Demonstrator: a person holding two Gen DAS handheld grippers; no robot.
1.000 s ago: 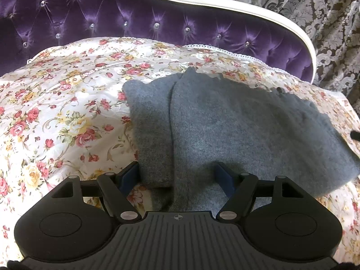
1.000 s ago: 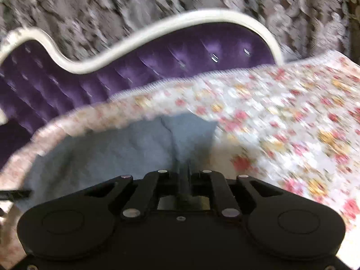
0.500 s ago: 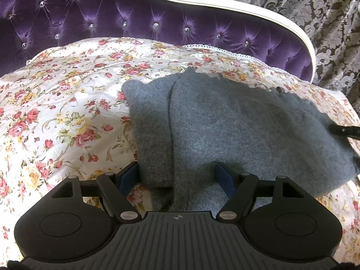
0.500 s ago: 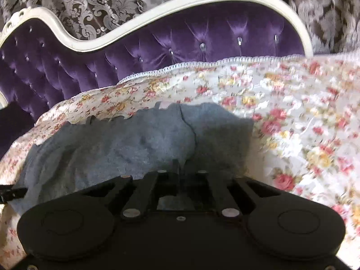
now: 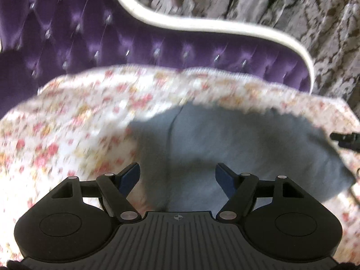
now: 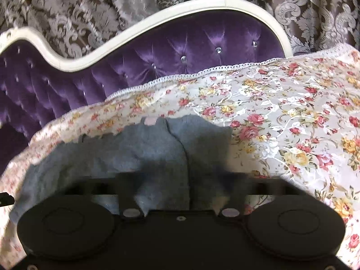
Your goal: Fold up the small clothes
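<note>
A grey knit garment [image 5: 236, 148] lies folded on the floral sheet [image 5: 67, 135]; it also shows in the right wrist view [image 6: 139, 155]. My left gripper [image 5: 177, 175] is open, its blue-padded fingers [image 5: 129, 176] standing wide just above the garment's near edge, holding nothing. My right gripper [image 6: 184, 184] is open too, its blurred fingers spread over the garment's near right part. The right gripper's tip [image 5: 344, 138] shows at the right edge of the left wrist view.
A purple tufted sofa back [image 6: 180, 51] with a white curved frame [image 6: 202, 6] rises behind the sheet. Patterned grey curtains [image 6: 90, 6] hang behind it. The floral sheet [image 6: 292, 123] spreads to the right of the garment.
My right gripper was shut and has opened wide over the garment. My left gripper has pulled back and tilted up, staying open; the view is blurred from motion.
</note>
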